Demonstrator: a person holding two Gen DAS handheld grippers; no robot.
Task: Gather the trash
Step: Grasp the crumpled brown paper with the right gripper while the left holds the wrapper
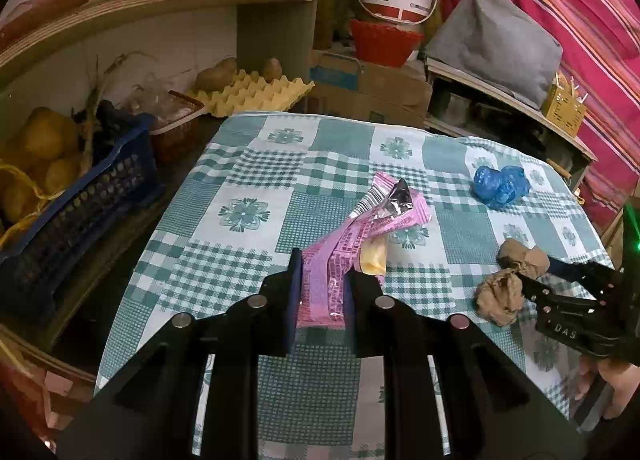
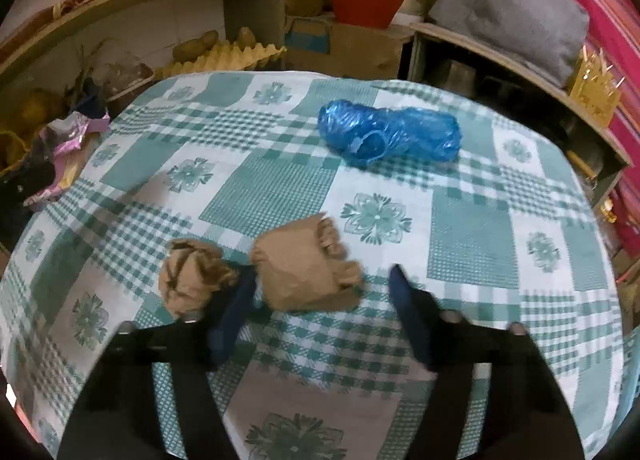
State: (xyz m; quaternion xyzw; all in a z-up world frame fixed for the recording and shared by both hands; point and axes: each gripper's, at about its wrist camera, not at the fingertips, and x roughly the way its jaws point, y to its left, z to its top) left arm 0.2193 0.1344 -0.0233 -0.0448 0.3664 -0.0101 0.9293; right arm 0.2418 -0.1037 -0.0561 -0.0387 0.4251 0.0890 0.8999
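Honestly, main risk is on the right: right tongs point(image 2: 320, 300) straddle the near brown wad point(image 2: 306, 270), jaws apart, pads not pressing yet. The left pad sits in the gap between that wad and the second wad point(image 2: 190, 278) at its 9 o'clock. If the jaws close off-centre, the pad could shove the second wad aside or pinch both. Crumpled paper is light and springy, so a shallow bite may squirt it out toward 12.

Left tongs point(image 1: 322, 288) are clamped on the pink wrapper point(image 1: 360, 236), gripping only its near end. It's a long floppy strip and the yellowish piece inside point(image 1: 374, 260) looks loose, so a fast swing could drop it.

Wrapper's long axis runs from 6 to about 1 o'clock in the left view, torn foil tip pointing away to 1. Near wad has no clear long axis; its frayed edge faces 2.

Blue bag point(image 2: 390, 136) lies at 12 on the desk point(image 2: 472, 244), well apart, long axis 9–3.
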